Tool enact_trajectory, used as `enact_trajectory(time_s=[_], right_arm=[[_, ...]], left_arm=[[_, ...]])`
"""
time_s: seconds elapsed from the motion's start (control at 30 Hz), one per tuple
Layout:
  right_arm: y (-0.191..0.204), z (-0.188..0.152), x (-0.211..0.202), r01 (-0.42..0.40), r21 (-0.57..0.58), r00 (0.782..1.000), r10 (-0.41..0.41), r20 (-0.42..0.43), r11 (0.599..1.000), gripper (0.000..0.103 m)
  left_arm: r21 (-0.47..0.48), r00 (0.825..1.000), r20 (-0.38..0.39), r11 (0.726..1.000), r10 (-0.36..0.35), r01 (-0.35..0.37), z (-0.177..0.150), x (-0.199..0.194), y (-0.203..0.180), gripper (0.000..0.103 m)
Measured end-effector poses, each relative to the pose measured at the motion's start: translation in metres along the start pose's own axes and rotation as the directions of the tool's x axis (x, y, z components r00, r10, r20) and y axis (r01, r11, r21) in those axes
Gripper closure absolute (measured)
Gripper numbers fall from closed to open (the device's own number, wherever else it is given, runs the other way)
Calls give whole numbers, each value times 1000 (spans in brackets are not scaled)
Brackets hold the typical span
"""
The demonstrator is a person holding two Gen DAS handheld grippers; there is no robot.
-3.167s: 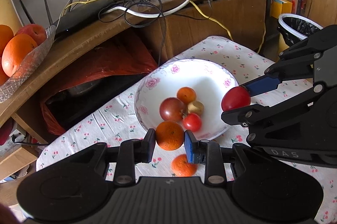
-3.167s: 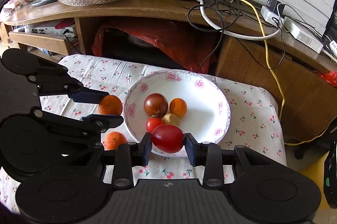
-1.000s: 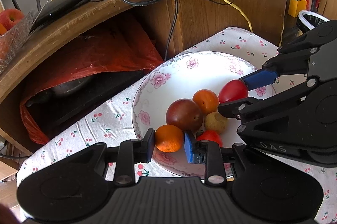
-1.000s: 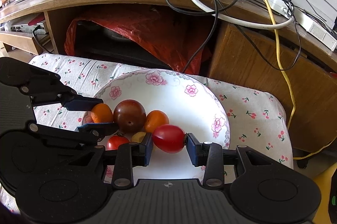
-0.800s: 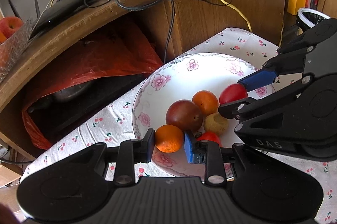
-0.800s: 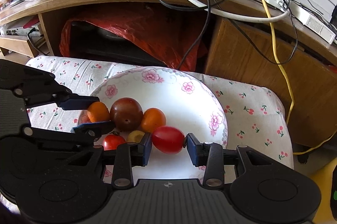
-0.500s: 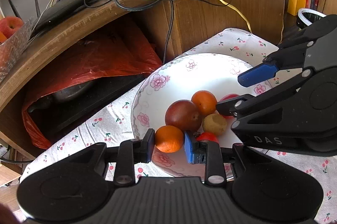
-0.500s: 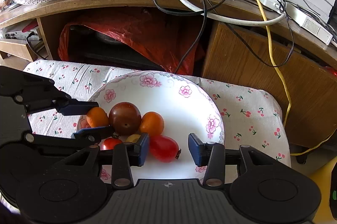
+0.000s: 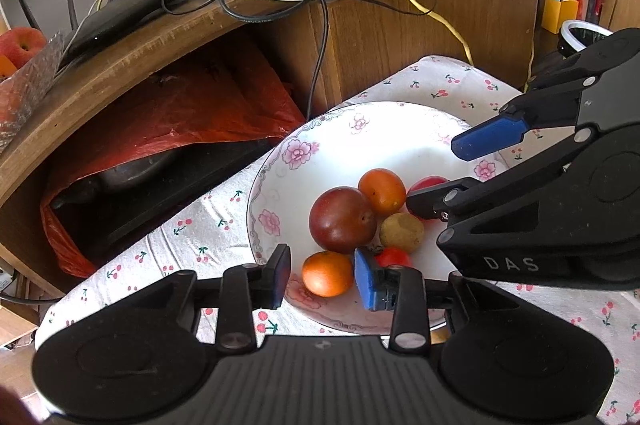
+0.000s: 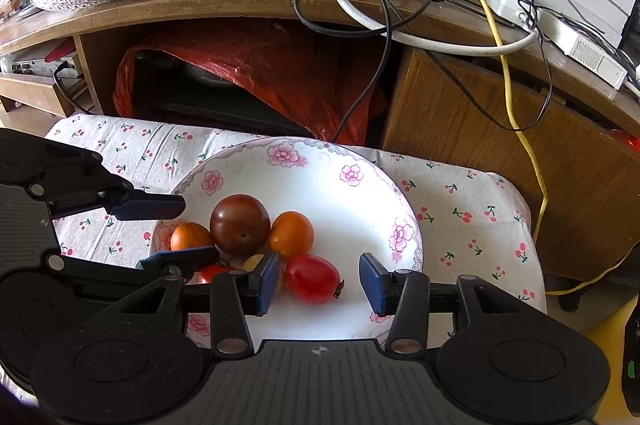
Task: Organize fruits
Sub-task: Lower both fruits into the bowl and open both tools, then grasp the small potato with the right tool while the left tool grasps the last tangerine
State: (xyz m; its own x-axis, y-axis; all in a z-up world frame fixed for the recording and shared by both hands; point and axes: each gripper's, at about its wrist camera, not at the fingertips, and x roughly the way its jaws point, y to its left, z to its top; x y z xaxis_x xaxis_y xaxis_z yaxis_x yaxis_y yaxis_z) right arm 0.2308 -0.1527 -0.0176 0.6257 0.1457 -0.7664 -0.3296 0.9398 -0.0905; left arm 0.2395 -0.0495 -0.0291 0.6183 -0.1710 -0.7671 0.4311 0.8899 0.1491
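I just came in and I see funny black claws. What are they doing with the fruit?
A person is holding two claws and putting fruit into the flowered bowl. The left claw is open around a small orange lying in the bowl. The right claw is open too, with a red tomato lying in the bowl between its fingers. A dark plum, another orange and a few smaller fruits sit there too.

The right gripper [image 10: 318, 277] is wide open over the near side of the flowery white plate [image 10: 360, 161]. A red tomato [image 10: 312, 279] lies on the plate between its blue fingers [image 10: 370, 281], touching neither. The left gripper [image 10: 172, 229] is open too, around a small orange [image 10: 188, 236] by the plate's left edge.
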Motion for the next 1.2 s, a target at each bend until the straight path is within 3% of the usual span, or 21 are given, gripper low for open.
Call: enact_trajectory(time_s=[0.37, 0.77, 1.2], right_arm=[[1, -7, -17, -8, -2, 1000, 8, 13, 1000, 63], [20, -43, -46, -99, -37, 995, 98, -28, 994, 63], [43, -54, -23, -167, -82, 984, 162, -71, 982, 63]], left_arm=[[-7, 1000, -2, 1000, 9, -9, -11, -20, 5, 58], [22, 999, -42, 999, -23, 24, -45, -52, 4, 58], [46, 991, -77, 993, -108, 112, -66, -55, 8, 58]])
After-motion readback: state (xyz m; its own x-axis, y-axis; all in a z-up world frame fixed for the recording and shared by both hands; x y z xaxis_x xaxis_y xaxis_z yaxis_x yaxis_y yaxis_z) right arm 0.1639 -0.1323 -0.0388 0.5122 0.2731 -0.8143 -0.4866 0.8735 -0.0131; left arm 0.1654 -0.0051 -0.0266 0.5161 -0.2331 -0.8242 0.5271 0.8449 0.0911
